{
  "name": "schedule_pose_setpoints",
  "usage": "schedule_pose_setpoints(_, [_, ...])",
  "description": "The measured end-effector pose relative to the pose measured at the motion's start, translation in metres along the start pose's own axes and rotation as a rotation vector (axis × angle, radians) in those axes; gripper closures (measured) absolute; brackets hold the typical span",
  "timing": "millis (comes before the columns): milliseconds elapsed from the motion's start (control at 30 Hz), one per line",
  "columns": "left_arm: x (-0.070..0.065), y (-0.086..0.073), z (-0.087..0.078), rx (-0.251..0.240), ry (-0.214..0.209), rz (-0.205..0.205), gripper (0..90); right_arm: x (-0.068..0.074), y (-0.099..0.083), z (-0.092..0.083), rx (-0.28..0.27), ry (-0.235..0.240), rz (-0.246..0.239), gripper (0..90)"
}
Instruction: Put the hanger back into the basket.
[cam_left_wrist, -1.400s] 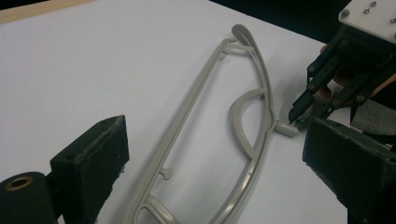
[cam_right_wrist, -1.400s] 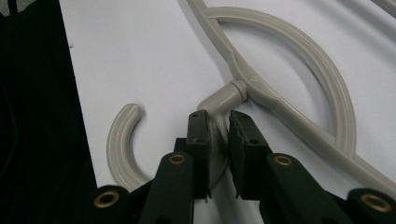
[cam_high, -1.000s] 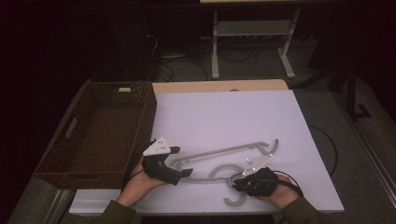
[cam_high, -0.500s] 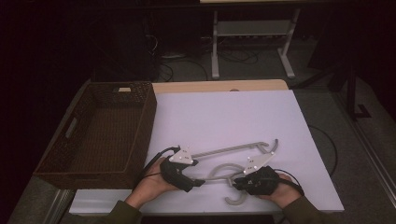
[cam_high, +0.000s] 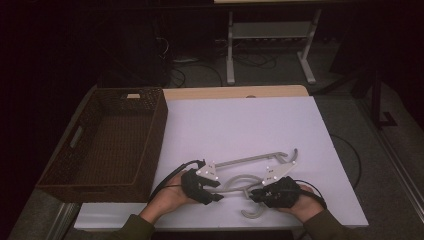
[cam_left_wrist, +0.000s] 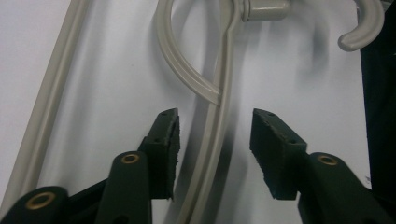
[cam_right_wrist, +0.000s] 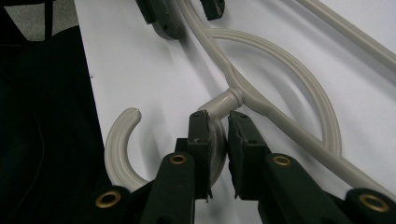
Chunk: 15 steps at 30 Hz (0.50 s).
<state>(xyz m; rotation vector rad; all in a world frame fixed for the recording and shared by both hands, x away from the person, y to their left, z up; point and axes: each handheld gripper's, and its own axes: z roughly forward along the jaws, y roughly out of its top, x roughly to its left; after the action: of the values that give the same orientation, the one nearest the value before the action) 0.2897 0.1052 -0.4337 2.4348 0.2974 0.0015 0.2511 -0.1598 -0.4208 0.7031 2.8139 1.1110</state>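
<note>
one wicker basket (cam_high: 107, 145), its inside bare.

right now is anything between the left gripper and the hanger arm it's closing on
Nothing visible. The hanger arm already lies between the left gripper's pads, which have just been closing and stand a little apart from it. The right gripper clamps the hook.

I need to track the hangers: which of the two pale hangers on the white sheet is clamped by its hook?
The nearer hanger, at the table's front edge: the right gripper is shut on its hook, while the farther hanger lies untouched behind it.
</note>
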Motion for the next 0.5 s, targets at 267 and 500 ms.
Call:
schedule_pose_setpoints(267, [0.0005, 0.0019, 0.0019, 0.011, 0.001, 0.017, 63.0, -0.0018, 0.0009, -0.002, -0.005, -0.01, -0.022, 79.2])
schedule_pose_setpoints(500, [0.0009, 0.0023, 0.0019, 0.009, 0.003, 0.025, 71.5, -0.0002, 0.003, -0.0043, -0.019, -0.004, -0.003, 79.2])
